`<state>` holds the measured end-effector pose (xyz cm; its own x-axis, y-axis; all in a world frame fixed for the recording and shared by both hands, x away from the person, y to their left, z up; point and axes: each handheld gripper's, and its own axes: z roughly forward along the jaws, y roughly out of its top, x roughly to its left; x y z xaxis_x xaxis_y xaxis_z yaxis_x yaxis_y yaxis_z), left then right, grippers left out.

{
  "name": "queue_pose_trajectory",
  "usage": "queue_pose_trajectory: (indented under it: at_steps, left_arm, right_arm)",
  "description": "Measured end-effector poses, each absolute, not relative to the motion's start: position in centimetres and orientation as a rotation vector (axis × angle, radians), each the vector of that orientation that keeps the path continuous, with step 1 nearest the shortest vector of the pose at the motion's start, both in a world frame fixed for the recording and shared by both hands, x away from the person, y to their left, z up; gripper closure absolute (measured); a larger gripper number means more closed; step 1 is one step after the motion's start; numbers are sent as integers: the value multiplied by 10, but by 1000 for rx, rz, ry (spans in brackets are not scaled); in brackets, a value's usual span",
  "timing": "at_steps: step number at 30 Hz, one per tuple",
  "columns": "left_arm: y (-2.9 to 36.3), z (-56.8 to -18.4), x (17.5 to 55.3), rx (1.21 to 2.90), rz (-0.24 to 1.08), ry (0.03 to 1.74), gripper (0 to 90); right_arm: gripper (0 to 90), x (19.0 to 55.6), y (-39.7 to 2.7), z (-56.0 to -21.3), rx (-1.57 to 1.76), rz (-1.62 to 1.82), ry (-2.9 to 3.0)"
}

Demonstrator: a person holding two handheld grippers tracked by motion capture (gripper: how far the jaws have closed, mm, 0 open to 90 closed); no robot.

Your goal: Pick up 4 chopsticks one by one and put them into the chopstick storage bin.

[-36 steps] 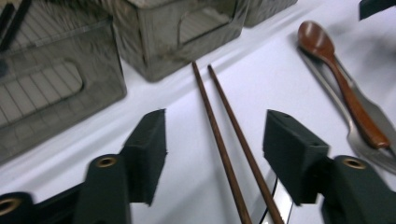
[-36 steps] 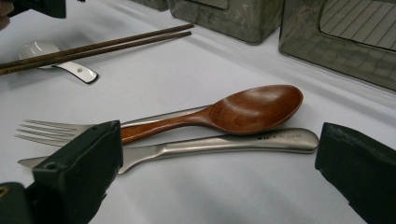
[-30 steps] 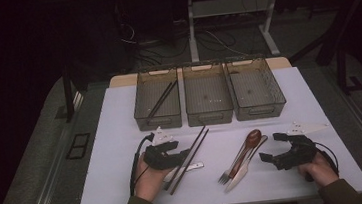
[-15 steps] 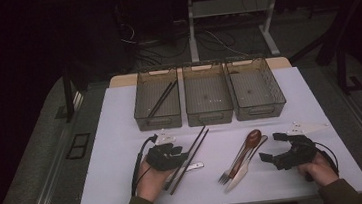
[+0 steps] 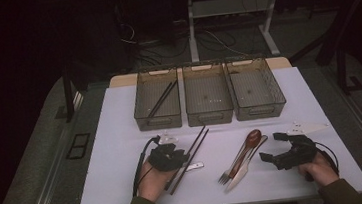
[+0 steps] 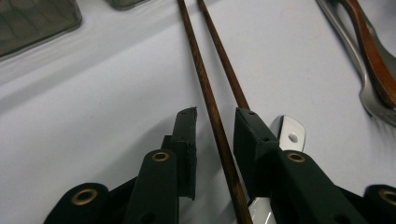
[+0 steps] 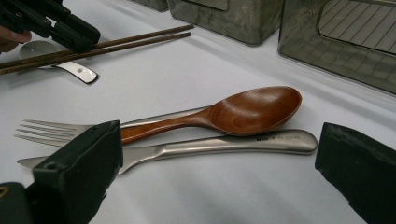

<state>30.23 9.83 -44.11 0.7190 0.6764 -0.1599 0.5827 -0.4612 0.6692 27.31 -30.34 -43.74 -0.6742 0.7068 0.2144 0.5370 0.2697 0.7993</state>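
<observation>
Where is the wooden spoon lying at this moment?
In the high view the wooden spoon lies right of centre on the white table, across a fork and a table knife, just left of the open right gripper.

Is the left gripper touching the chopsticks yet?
Touching, partly. In the left gripper view the left gripper, whose jaws have just been closing, straddles one of the chopsticks with gaps either side, while the second stick runs into the right jaw's tip.
</observation>
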Motion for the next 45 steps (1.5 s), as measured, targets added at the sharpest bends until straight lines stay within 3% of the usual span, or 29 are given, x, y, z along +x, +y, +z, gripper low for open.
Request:
queue_pose_trajectory:
  at_steps: [45]
  left_arm:
    - [95, -440, 301, 2179, 174, 1029, 805]
  right_arm:
    - [8, 273, -304, -437, 1166, 1368, 2345]
